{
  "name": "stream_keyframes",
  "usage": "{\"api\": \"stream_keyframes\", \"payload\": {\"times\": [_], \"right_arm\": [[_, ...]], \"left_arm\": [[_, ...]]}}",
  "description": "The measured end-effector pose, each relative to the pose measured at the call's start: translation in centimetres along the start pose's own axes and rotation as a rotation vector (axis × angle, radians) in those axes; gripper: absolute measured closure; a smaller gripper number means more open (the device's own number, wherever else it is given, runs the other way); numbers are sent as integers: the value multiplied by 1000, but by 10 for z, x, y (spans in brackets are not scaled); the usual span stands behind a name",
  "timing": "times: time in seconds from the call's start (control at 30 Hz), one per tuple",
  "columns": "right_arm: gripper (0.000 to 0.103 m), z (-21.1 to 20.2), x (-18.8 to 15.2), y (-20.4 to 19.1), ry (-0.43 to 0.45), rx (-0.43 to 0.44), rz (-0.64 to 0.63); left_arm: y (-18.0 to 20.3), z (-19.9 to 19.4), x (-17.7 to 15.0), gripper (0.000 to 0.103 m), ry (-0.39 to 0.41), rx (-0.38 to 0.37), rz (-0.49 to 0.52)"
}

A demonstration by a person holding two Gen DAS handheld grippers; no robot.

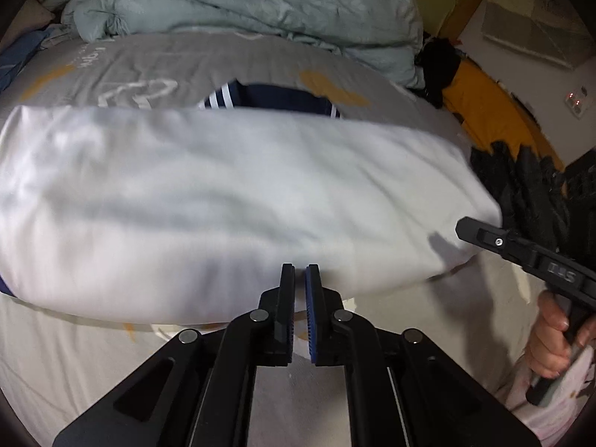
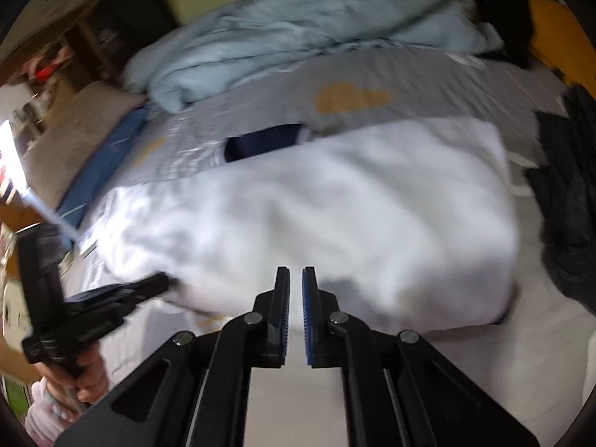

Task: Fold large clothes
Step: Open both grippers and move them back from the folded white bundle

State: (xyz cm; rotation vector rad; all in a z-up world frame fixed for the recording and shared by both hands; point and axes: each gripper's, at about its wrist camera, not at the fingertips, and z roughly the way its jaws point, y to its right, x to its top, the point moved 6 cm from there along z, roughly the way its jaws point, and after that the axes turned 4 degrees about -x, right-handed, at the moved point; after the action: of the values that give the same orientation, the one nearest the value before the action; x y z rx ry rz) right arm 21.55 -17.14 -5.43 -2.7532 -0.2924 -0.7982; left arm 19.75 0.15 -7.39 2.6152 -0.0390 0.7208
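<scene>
A large white garment (image 1: 223, 193) (image 2: 335, 205) lies folded across the bed, blurred by motion. My left gripper (image 1: 300, 272) is at the garment's near edge, its fingers nearly together with white cloth pinched between the pads. In the right wrist view the left gripper (image 2: 164, 283) reaches the garment's left end. My right gripper (image 2: 296, 273) is also shut at the near edge, with white cloth in the narrow gap. From the left wrist view, the right gripper (image 1: 460, 227) has its tip on the garment's right corner. A navy piece with white stripes (image 1: 275, 98) (image 2: 264, 141) peeks out behind.
A grey printed bed cover (image 1: 149, 70) lies under the clothes, with a pale green quilt (image 1: 242, 3) bunched at the far side. Black clothing (image 1: 521, 186) (image 2: 570, 223) is piled at the bed's right edge. A hand (image 1: 551, 339) holds the right gripper's handle.
</scene>
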Motion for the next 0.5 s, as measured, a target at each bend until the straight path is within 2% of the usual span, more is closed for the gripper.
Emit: {"api": "stream_keyframes", "payload": {"times": [0.1,0.23,0.5], "right_arm": [[98,25,-11,-15,-63,10,-10],[98,56,-19,-9,-94,-46,-8],[98,58,-19,-2,-120,-26,2]], "left_arm": [[-7,19,2,98,0,5,-52],[-30,34,13,99,-11,-93,-212],[-25,30,10,99,-34,-80,-148]]}}
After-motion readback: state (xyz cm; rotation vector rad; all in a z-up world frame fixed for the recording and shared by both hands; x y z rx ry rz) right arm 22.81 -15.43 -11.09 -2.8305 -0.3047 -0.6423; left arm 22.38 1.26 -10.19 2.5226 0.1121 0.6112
